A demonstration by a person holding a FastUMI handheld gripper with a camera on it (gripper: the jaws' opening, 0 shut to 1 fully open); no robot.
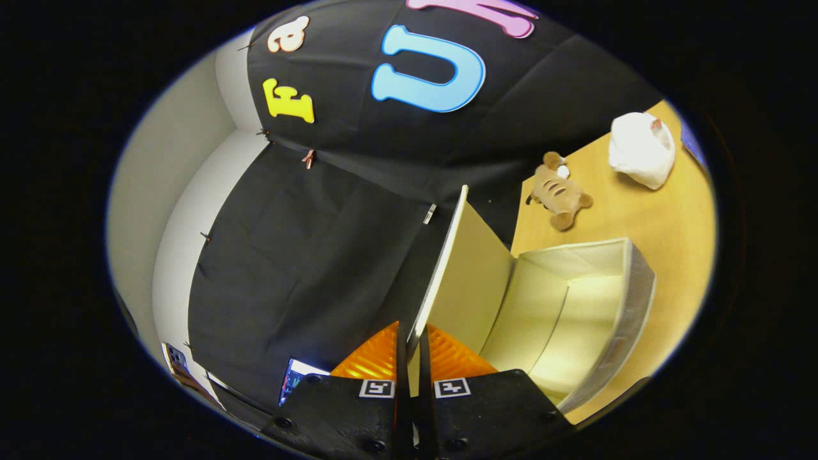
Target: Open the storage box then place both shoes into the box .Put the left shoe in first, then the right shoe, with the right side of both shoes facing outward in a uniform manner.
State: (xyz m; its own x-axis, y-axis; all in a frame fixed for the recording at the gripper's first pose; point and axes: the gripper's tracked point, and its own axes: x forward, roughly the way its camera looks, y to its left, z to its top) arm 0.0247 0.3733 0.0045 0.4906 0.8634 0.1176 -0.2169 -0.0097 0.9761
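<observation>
The storage box (575, 319) sits just ahead of the gripper (414, 358), open and with no shoe visible inside; both shoes are still to go in. The fingers are clenched on its raised lid (466, 275). Beyond, on the table (664, 268), lie a plush toy (559, 191) and a white bundle (642, 150).

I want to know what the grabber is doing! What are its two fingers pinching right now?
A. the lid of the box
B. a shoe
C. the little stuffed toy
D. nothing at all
A: the gripper has both fingers closed on the edge of the lid, which stands swung up from the open storage box; the stuffed toy lies apart on the table beyond the box.
</observation>
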